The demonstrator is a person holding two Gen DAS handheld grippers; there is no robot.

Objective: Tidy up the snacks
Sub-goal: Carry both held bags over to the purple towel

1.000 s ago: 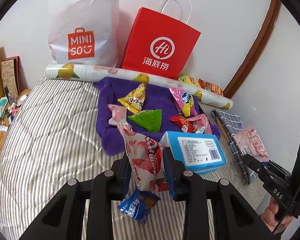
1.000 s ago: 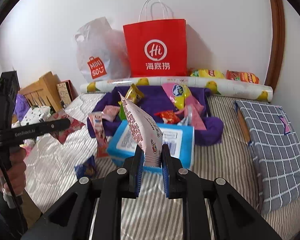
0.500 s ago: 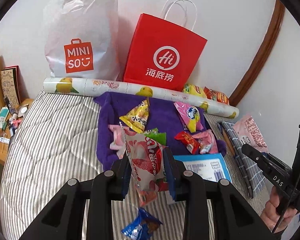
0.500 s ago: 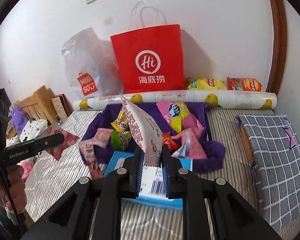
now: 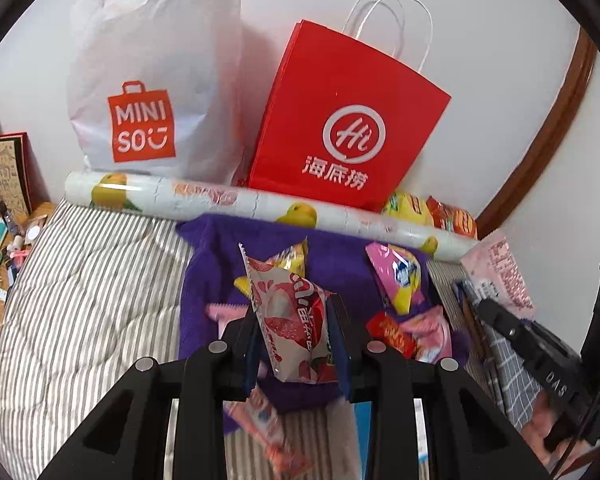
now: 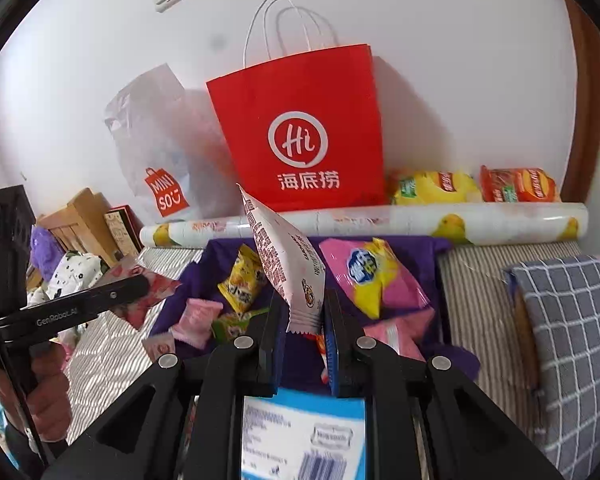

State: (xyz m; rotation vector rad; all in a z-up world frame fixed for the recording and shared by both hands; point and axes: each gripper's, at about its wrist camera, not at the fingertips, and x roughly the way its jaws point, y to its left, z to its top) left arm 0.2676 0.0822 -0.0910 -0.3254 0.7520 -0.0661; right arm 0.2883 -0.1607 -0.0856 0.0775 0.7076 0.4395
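Snacks mostly unsorted: loose packets (image 6: 374,276) on purple towel (image 5: 340,256). Left gripper (image 5: 294,344) fingers pinching strawberry-print packet (image 5: 290,316); right gripper (image 6: 304,328) fingers pinching white printed packet (image 6: 288,264).

Counts: two shopping bags (image 6: 300,128) (image 6: 160,152); two chip bags (image 6: 432,188) (image 6: 518,184); one wrap roll (image 6: 420,222); one blue box (image 6: 304,436); two grippers (image 5: 296,344) (image 6: 304,320).

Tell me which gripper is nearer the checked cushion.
Right. The right gripper, shut on a white packet, has the checked cushion just beside it; the left gripper, holding a strawberry packet, is farther off, beyond the right one.
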